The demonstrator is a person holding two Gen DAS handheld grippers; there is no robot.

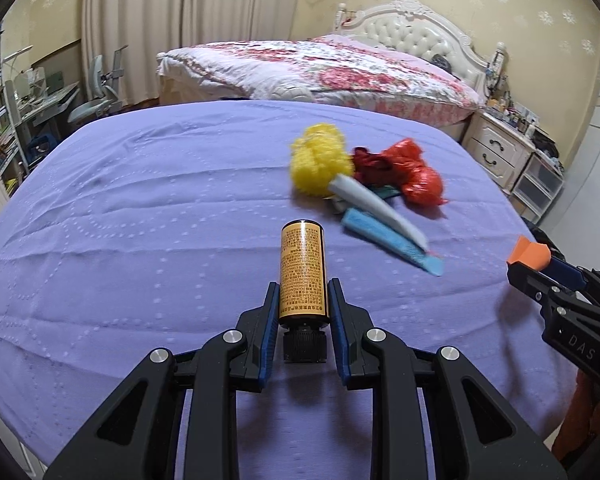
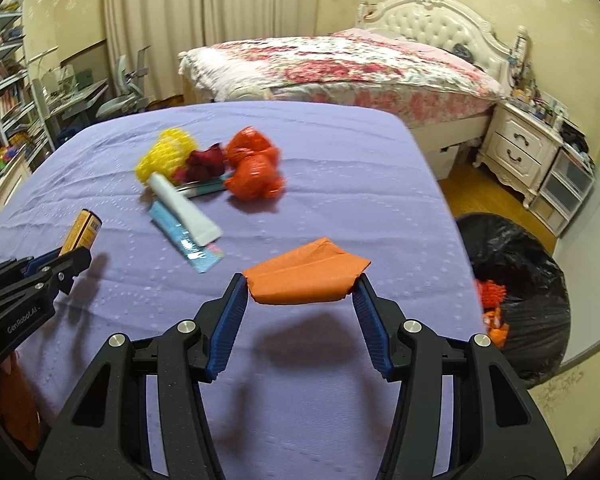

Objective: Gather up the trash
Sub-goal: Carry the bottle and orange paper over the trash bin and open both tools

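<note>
A: The left gripper (image 1: 303,300) pinches the amber bottle (image 1: 303,272) near its black cap; the right gripper (image 2: 300,292) clamps the orange paper (image 2: 306,276) by its two ends, lifted off the purple cover (image 2: 340,160).

B: That paper is the worry; it looks thin and bowed, so it could fold and slip before reaching the black bin bag (image 2: 516,296) beside the bed.

A: The bottle may pivot too; its long end juts out past the pads.

B: And the yellow mesh (image 2: 166,154), red bag (image 2: 254,172) and white tube (image 2: 184,208) lie uncollected.
</note>
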